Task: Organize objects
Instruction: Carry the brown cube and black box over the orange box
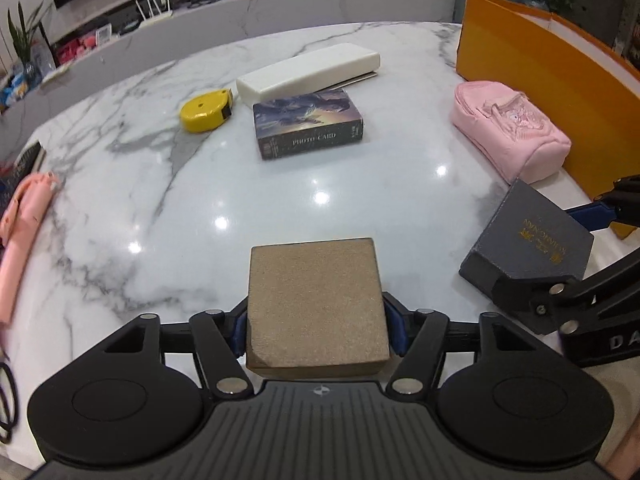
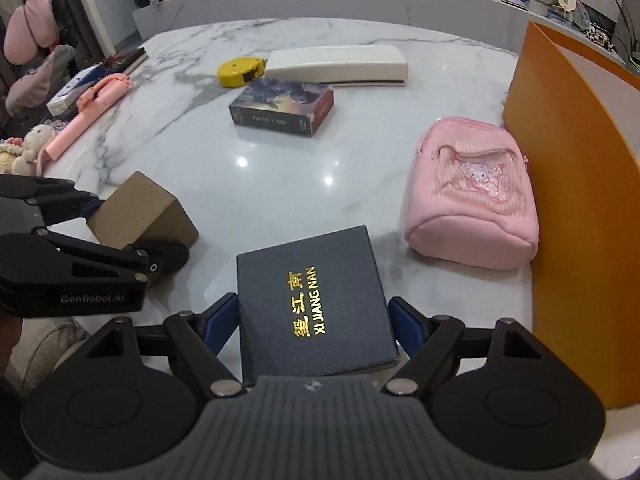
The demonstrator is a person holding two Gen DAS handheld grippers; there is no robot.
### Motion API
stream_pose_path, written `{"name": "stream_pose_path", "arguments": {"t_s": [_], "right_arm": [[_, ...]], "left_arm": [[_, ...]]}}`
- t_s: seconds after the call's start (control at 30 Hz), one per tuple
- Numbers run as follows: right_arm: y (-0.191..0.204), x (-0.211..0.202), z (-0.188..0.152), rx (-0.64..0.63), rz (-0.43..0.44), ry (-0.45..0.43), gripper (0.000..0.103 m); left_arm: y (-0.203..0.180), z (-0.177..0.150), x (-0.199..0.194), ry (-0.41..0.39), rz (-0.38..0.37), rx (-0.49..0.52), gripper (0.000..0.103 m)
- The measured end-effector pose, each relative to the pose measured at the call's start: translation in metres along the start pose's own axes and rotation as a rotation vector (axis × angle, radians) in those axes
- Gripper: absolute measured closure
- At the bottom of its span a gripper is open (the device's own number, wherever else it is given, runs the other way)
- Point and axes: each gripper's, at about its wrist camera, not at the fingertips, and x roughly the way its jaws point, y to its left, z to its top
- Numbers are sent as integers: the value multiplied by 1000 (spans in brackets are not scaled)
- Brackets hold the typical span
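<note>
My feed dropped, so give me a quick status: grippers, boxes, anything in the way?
Left gripper shut on brown box. Right gripper shut on navy box. Photo card box and pink pouch ahead on the table.

Tan cardboard box [image 1: 316, 304], square, flat top up, sits nearest the viewer, well in front of the photo card box [image 1: 310, 124], w/ dark blue gift box [image 2: 316, 304] (gold "XI JIANG NAN" lettering) to its right. Photo card box lies flat mid-table; yellow tape measure [image 1: 207, 111] just left of it, long white case [image 1: 308, 70] just behind. Pink pouch [image 1: 510, 132] lies well right of it, against an orange board [image 1: 560, 80].
</note>
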Motion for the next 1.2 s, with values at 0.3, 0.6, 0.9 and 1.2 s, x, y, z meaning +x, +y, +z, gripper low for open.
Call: {"name": "stream_pose_path", "arguments": {"t_s": [0.3,0.6,0.9,1.2], "right_arm": [[9,8,-12,-53,-51,10,21],[5,4,-14,-53,-40,0,25],[1,-10,-19,-11,25,-9,26],[-17,-71,1,3,51,-120,26]], "left_arm": [[-5,0,-10,-47,65,10,24],[-4,-3,-13,-38,27,-16,34],[-8,-2,-30,-107,29,12,34],[-19,15,-60,-169,-21,23,34]]}}
